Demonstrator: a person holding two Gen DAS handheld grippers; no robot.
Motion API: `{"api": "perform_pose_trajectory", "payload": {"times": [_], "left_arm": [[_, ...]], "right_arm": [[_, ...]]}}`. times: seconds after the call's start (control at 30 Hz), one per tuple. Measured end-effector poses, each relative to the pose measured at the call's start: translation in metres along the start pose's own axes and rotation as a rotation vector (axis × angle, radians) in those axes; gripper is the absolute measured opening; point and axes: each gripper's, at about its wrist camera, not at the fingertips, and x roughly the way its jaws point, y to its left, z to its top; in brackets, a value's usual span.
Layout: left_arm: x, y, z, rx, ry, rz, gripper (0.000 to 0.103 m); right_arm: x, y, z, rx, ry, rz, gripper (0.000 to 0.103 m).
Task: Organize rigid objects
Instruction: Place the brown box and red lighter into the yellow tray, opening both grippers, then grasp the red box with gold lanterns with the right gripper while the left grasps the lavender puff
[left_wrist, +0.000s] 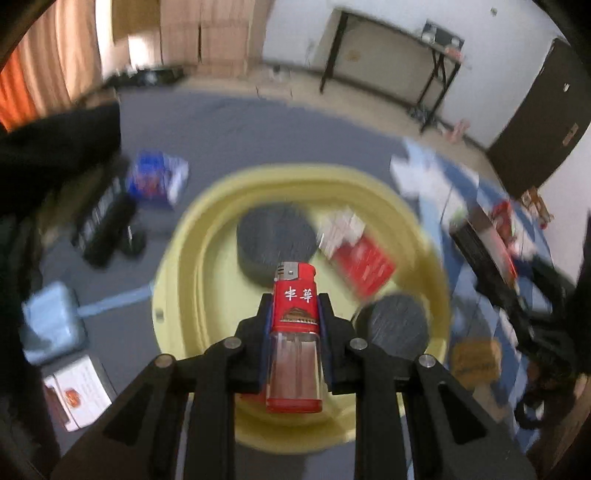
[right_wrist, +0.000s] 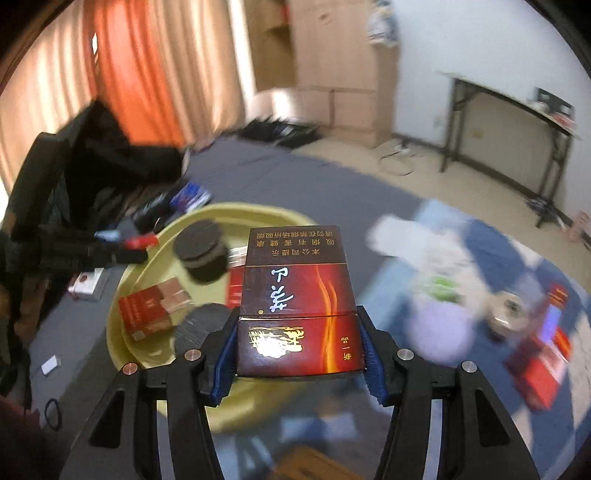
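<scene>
I judge the task about half done: the yellow basin already holds round dark discs and a red pack, but several packs and boxes are scattered on the grey floor around it. My left gripper is clamped on a red lighter, held above the basin and pointing down into it. My right gripper squeezes a dark red cigarette pack and hangs just beside the basin's rim.
</scene>
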Motion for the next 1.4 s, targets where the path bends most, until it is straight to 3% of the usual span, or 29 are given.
{"api": "perform_pose_trajectory", "payload": {"times": [0.07,0.3,0.47,0.53,0.57,0.63,0.67,0.7,0.77,0.83,0.97,1.1,1.23,1.4], "left_arm": [[0.013,0.006,-0.006,-0.015,0.057,-0.028,0.024],[0.040,0.012,-0.003,-0.026,0.058,-0.063,0.024],[0.039,0.014,-0.002,-0.018,0.031,-0.086,0.024],[0.035,0.013,-0.004,-0.022,0.032,-0.105,0.025],[0.032,0.012,-0.004,-0.026,0.036,-0.137,0.033],[0.023,0.007,-0.004,-0.026,0.023,-0.178,0.061],[0.017,0.006,-0.003,-0.025,0.001,-0.179,0.081],[0.006,0.004,-0.001,-0.032,-0.049,-0.168,0.091],[-0.007,-0.001,0.006,-0.047,-0.096,-0.160,0.099],[-0.016,-0.015,0.018,-0.048,-0.129,-0.167,0.103],[-0.010,-0.074,0.040,0.054,-0.117,-0.169,0.103],[0.019,-0.141,0.049,0.170,-0.062,-0.119,0.103],[0.054,-0.196,0.048,0.271,-0.031,-0.117,0.103],[0.092,-0.234,0.054,0.308,0.007,-0.142,0.103]], "right_arm": [[0.026,0.009,0.012,-0.008,0.049,0.024,0.056],[0.087,0.009,0.048,-0.084,0.169,0.019,0.056],[0.104,0.013,0.054,-0.082,0.186,0.036,0.056],[0.106,0.014,0.053,-0.066,0.188,0.041,0.067],[0.099,0.014,0.050,-0.057,0.163,0.035,0.072],[0.082,0.012,0.046,-0.023,0.099,0.039,0.094],[0.073,0.009,0.042,0.009,0.061,0.041,0.097],[0.060,0.001,0.037,0.051,0.024,0.035,0.102],[0.033,-0.020,0.020,0.149,-0.046,0.021,0.103],[0.013,-0.044,0.000,0.208,-0.075,-0.028,0.103],[-0.025,-0.106,-0.049,0.261,-0.097,-0.233,0.103],[-0.045,-0.183,-0.086,0.432,-0.014,-0.393,0.103],[-0.057,-0.220,-0.092,0.445,-0.046,-0.392,0.103],[-0.049,-0.252,-0.087,0.216,-0.114,-0.194,0.103]]}}
